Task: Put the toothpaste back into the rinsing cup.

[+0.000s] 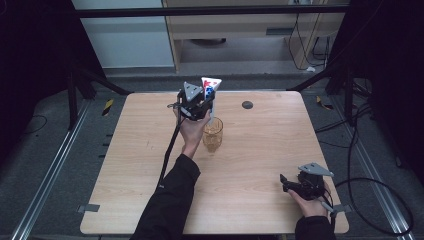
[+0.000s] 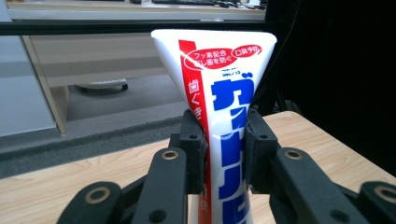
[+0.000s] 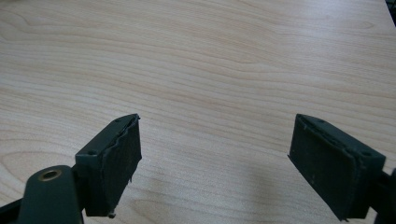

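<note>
Wooden and pale, the table carries little, so going from its left edge to its right is quick. Its left side lies bare apart from the cable trailing back from the left gripper, which hangs above the far middle of the table, just inside the far edge. In the left gripper view the jaws are partly closed and pressed flat against both faces of a white toothpaste tube printed in red and blue. The grip sits on the narrow body, with the wide crimped end flaring above the pads, probably because the flat seam there would twist or slip if pinched. Held this way the tube stands upright, its hidden cap end pointing down.

Just beside the gripper, toward the near side, stands an amber glass tumbler, upright and mouth up, close to the table's middle. Judging by the tube hanging nearly over its rim, the cup looks meant to receive the tube cap-first, which would explain the vertical hold. Farther right along the far edge lies a small dark round disc, well apart from both.

At the near right corner the right gripper rests low over the wood, its jaws spread wide with nothing between them, apparently parked out of the way.
</note>
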The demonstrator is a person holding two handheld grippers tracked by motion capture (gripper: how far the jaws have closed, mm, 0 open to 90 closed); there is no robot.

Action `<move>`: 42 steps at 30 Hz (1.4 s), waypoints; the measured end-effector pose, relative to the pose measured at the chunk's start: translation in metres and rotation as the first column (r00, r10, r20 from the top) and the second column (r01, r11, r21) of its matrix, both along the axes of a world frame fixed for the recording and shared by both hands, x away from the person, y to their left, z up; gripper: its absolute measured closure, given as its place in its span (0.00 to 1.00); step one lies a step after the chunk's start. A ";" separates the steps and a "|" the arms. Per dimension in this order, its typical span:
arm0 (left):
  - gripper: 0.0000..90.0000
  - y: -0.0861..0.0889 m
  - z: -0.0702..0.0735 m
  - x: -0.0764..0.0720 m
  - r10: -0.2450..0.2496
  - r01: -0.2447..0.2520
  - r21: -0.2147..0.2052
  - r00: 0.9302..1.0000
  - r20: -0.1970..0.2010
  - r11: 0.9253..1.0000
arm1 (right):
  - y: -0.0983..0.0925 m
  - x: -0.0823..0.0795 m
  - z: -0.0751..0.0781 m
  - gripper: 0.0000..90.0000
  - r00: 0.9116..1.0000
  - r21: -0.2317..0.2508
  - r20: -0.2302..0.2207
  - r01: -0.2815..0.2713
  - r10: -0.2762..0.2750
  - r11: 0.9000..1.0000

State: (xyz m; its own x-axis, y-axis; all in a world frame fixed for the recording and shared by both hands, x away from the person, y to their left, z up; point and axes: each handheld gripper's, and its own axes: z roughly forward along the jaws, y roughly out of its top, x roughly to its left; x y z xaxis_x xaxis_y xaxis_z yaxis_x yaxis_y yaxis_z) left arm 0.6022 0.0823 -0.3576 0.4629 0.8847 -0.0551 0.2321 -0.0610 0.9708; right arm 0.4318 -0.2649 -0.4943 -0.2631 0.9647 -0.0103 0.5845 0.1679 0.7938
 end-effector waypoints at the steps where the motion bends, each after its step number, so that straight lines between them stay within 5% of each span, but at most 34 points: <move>1: 0.80 0.000 -0.001 0.001 0.000 0.000 0.000 1.000 -0.003 1.000 | 0.000 0.000 0.000 0.19 1.000 0.001 0.000 0.000 0.000 1.000; 42: 0.80 -0.004 -0.055 0.001 -0.024 0.024 0.004 0.997 -0.067 1.000 | 0.002 0.001 -0.001 0.19 1.000 -0.008 -0.006 -0.015 0.014 1.000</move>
State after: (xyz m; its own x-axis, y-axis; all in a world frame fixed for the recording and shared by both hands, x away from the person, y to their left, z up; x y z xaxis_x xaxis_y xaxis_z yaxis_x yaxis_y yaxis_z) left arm 0.6033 0.0782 -0.4128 0.4795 0.8736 -0.0829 0.2954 -0.0717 0.9527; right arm 0.4325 -0.2628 -0.4954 -0.2772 0.9607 -0.0161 0.5869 0.1826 0.7888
